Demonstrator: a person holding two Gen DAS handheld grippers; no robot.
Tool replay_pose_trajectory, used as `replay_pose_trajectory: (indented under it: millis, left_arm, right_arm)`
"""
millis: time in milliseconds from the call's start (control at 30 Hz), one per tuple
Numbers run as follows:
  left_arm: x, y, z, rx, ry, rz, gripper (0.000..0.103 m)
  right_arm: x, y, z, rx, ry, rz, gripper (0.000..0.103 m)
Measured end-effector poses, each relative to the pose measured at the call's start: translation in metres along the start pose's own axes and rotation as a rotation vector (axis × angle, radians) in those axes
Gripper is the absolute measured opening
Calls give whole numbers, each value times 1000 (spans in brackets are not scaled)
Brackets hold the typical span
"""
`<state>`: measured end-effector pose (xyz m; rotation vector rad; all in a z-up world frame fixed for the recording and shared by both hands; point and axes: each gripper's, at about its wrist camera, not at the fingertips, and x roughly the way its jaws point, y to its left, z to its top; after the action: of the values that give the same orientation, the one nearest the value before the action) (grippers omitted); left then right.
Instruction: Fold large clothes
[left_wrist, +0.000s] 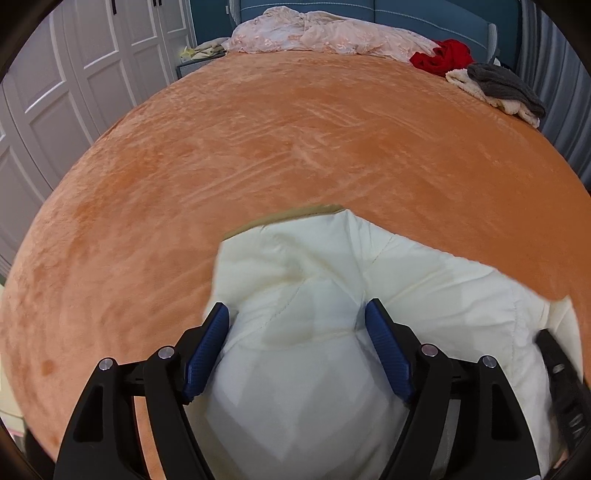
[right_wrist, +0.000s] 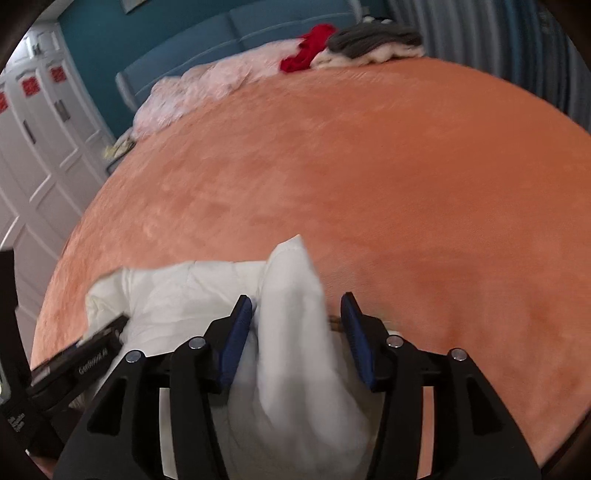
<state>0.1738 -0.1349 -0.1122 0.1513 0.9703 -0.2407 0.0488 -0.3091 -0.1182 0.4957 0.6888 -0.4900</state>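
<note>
From my remote seat I see an orange plush bedspread (left_wrist: 295, 147) filling the view, with a pale pink lace coverlet (left_wrist: 325, 35) bunched along its far edge against a blue headboard (left_wrist: 406, 14). A red garment (left_wrist: 441, 55) lies beside a grey knit (left_wrist: 506, 86) piled on cream fabric (left_wrist: 465, 83) at the far right corner, and white panelled wardrobe doors (left_wrist: 74, 74) stand on the left.

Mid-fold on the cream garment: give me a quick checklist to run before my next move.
1. Left hand-held gripper open over the cream garment: ok.
2. Right hand-held gripper clear of cloth: not ok; a raised fold stands between its fingers, touching the left pad.
3. Garment lying flat: not ok, bunched.
4. Orange bedspread bare ahead for folding: ok.
5. Red clothing and grey clothing out of the way: ok, at the far edge.
</note>
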Motion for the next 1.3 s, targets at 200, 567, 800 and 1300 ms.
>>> replay_pose_trajectory:
  millis: [200, 567, 800, 1300]
  left_arm:
    - [-72, 20, -33, 21, -14, -88, 74]
    - [-100, 34, -95, -16, 40, -130, 75]
    - [-96, 24, -105, 30, -1, -78, 76]
    - [-81, 23, -110, 14, -26, -58, 84]
  right_arm:
    - [-92, 0, -8, -115, -83, 34, 43]
    - [-93, -5, -53, -227, 181, 52, 8]
    - [-73, 1, -63, -270, 213, 18, 8]
    - [-62, 4, -74, -293, 193, -1, 8]
